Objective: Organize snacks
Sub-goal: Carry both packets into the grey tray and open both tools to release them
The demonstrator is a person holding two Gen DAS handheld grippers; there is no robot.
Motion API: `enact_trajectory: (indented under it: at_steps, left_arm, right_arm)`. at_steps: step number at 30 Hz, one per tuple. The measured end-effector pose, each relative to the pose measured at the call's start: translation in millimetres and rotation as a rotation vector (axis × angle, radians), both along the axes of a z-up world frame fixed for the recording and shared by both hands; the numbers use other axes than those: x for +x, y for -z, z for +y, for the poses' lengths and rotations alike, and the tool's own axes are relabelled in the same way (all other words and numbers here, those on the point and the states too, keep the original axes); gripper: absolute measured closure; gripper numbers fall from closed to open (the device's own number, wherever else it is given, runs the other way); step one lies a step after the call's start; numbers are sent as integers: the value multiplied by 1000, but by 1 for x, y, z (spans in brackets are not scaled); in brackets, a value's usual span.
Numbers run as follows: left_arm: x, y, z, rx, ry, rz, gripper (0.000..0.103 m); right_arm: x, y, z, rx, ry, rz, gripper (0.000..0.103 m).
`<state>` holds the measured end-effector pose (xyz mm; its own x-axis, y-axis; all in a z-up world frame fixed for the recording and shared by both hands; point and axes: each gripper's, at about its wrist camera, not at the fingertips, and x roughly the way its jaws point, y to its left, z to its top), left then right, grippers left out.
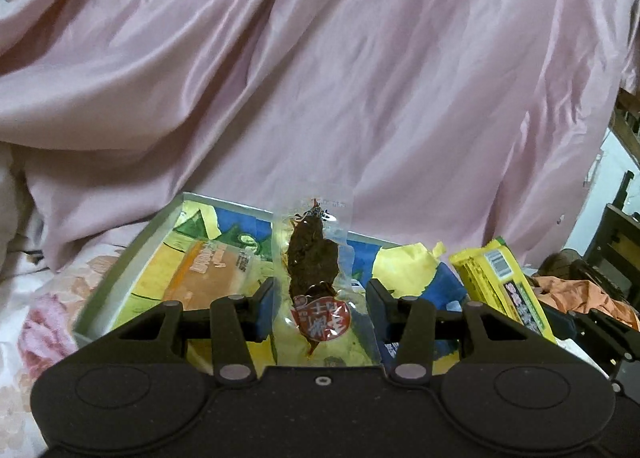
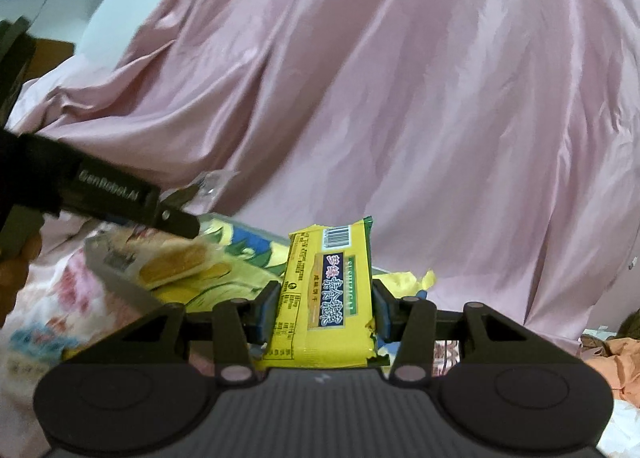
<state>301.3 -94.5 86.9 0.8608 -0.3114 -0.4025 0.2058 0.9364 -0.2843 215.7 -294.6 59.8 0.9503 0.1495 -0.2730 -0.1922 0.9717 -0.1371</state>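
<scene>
**Two snacks held above the tray**

Closest to me, the left gripper [image 1: 320, 308] has its fingers closed on a clear packet of dried meat [image 1: 316, 278], standing upright between the pads. On my right gripper [image 2: 325, 310] the fingers pinch a yellow biscuit pack [image 2: 328, 290] across its width. Both hang over the picture-printed tray [image 1: 120, 270], which sits on a flowered bed sheet [image 1: 40, 318] in front of pink fabric [image 1: 360, 78]; a wrapped cake [image 2: 176, 264] already lies inside.

My worry is the meat packet: the slick, floppy film could slide out if I tilt. With both grippers so near, I might also bump one against the other over the tray.
</scene>
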Motion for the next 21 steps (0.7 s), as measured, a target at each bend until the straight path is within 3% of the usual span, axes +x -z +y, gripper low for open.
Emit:
enact_trajectory:
  at_steps: [10,21]
  left_arm:
    - [30,22,-13,34,3,46,54]
    - [34,30,-28,109,27,49,54]
  right_arm:
    - [42,18,-3,50,26,39,52]
    - [62,35,-7,95,40,108,52]
